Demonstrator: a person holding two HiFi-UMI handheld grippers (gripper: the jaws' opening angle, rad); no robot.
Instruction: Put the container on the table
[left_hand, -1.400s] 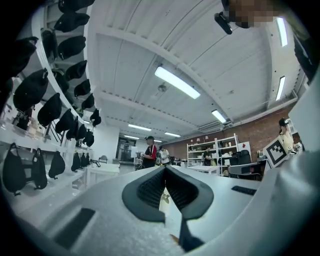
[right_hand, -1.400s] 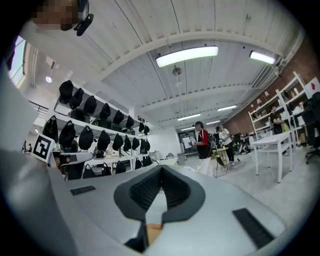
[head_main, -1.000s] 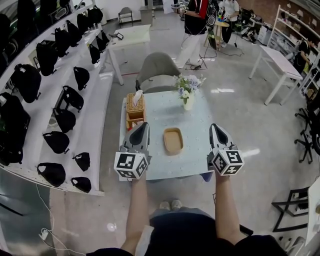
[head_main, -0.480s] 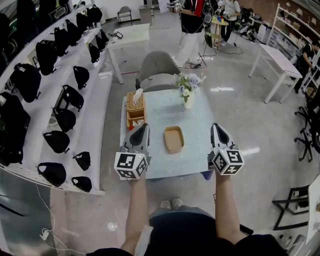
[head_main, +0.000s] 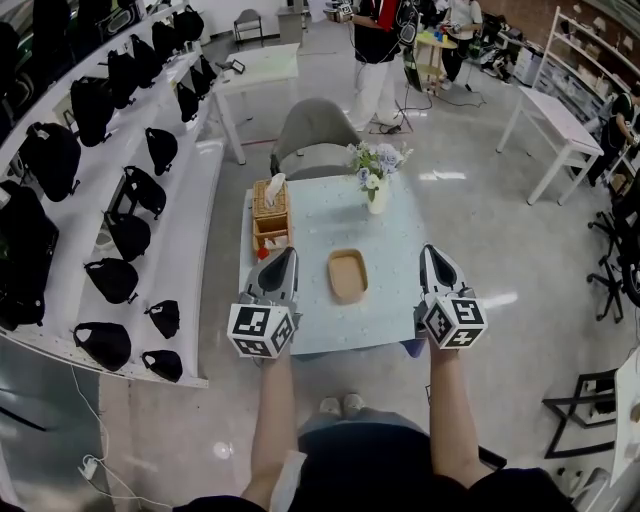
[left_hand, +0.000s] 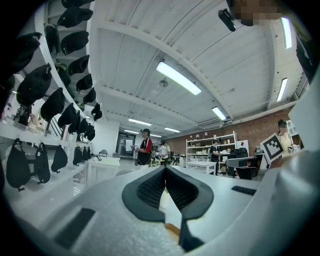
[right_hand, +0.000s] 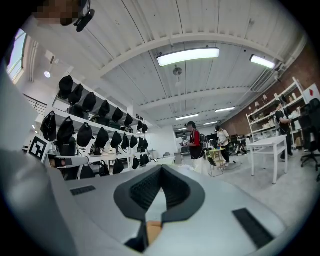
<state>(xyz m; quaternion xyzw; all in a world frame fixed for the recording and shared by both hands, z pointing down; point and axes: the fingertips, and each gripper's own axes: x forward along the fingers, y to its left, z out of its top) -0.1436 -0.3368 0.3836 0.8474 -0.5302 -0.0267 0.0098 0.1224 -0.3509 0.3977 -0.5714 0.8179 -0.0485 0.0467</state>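
A shallow tan container (head_main: 347, 276) lies on the pale table (head_main: 395, 320), near its middle, with nothing gripping it. My left gripper (head_main: 288, 251) hangs over the table's left front part, to the left of the container, and is shut and empty. My right gripper (head_main: 427, 250) is held level over the table's right edge, to the right of the container, also shut with nothing in it. In the left gripper view the left gripper (left_hand: 165, 170) shows its dark pads meeting at the tip. The right gripper (right_hand: 161, 169) looks the same in the right gripper view.
A wicker box with tissues (head_main: 270, 214) and a vase of flowers (head_main: 376, 190) stand at the table's far side. A grey chair (head_main: 315, 140) sits behind it. Shelves of black bags (head_main: 120, 230) run along the left. A person (head_main: 378, 55) stands beyond, among white tables (head_main: 555, 125).
Both grippers and the container stay where they were. The person in the background has shifted slightly up the picture.
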